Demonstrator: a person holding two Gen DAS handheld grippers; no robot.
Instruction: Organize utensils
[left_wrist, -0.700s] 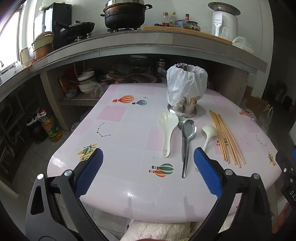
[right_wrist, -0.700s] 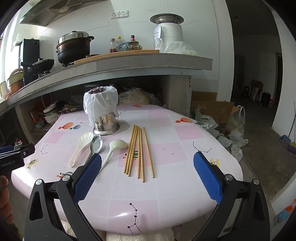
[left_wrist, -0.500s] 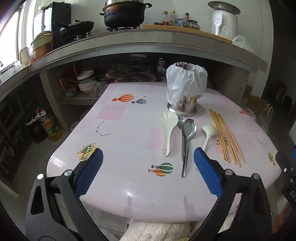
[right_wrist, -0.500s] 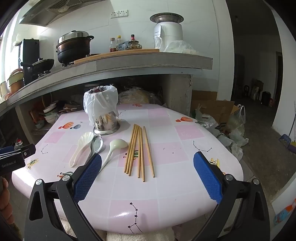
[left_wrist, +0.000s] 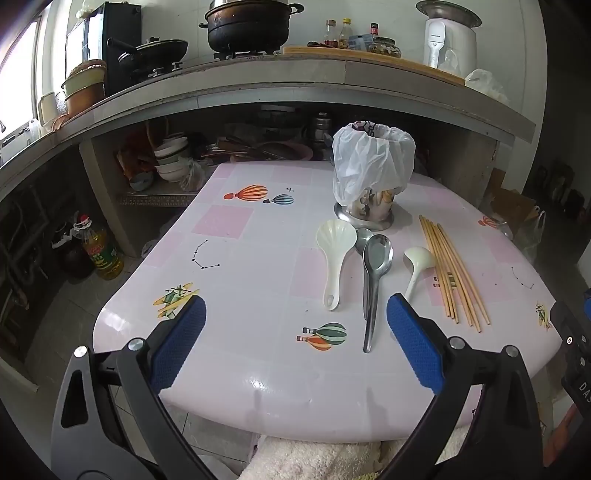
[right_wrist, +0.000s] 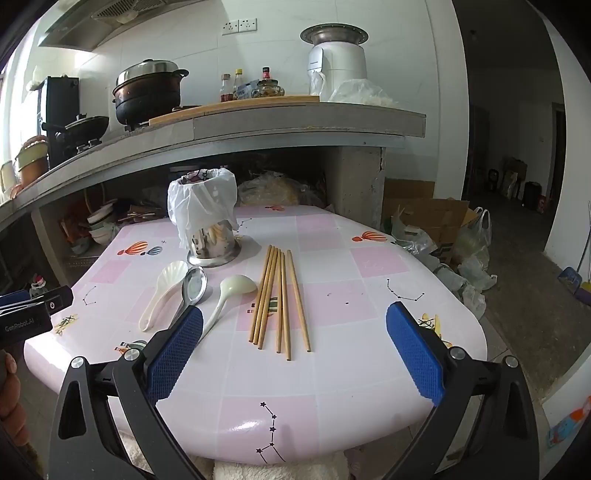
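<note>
The utensils lie loose on the pink table (left_wrist: 236, 280): a white rice paddle (left_wrist: 334, 254), a metal spoon (left_wrist: 375, 273) just at its 3 o'clock, a white ladle (left_wrist: 415, 266) beyond that, and a bundle of wooden chopsticks (right_wrist: 279, 295) farthest toward 3 o'clock; at their 12 o'clock stands a metal holder (left_wrist: 369, 210) draped in a white plastic bag (left_wrist: 371, 166). The left gripper (left_wrist: 295, 347) hangs above the table's near edge at 6 o'clock, fingers spread wide and holding nothing; the right gripper (right_wrist: 295, 350) likewise hangs spread and empty, the chopsticks lying between its blue pads (right_wrist: 413, 352).
</note>
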